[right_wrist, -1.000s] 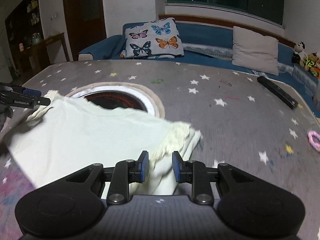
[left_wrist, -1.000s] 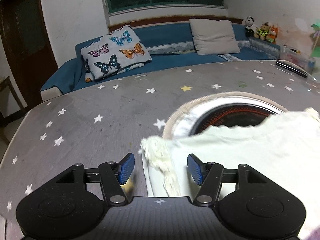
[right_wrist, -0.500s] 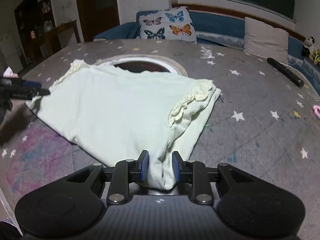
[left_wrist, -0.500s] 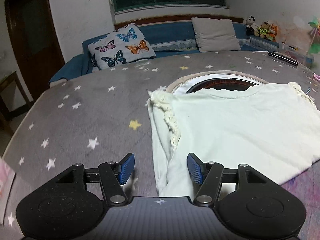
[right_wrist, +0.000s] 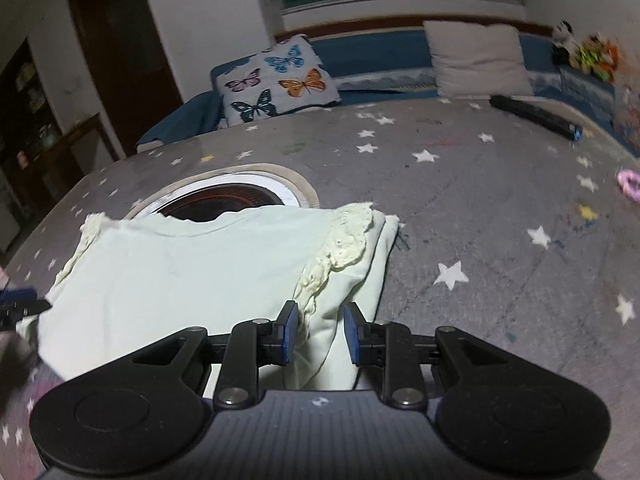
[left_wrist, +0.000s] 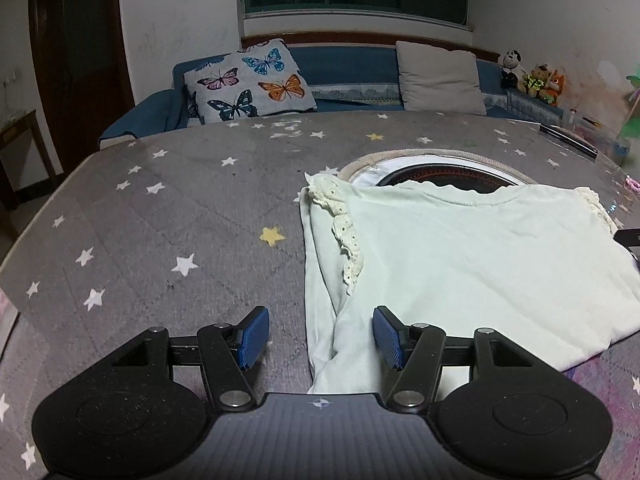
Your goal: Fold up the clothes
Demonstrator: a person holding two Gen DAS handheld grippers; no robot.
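While you are looking through the left wrist camera, your left gripper (left_wrist: pixel 320 338) is sitting with its jaws spread wide, and the shirt's (left_wrist: pixel 460 264) near left edge is running up between the blue pads without either pad pressing on it. The shirt is lying flat on the table (left_wrist: pixel 180 220), straight ahead and off to the right of this gripper, its long axis stretching sideways toward your other hand. Its lace sleeve (left_wrist: pixel 346 240) is lying folded inward just ahead of the jaws, and its collar edge is overlapping the round burner (left_wrist: pixel 440 172) beyond. To the left of the shirt the starred cloth is lying open, giving you room to swing that way; the table's left edge is well apart from it.

Through the right wrist camera, your right gripper (right_wrist: pixel 318 334) is standing with a narrower gap, and the shirt's (right_wrist: pixel 192 272) right edge is bunching between the pads; whether they are pinching it you cannot tell from here. The shirt is spreading ahead and to the left. Its right lace sleeve (right_wrist: pixel 344 248) is lying just ahead of the jaws. Your left gripper (right_wrist: pixel 20 304) is showing at the far left edge, beside the shirt's opposite side. Bare table is lying to the right, with a black bar (right_wrist: pixel 536 116) and a pink ring (right_wrist: pixel 628 184) well apart.
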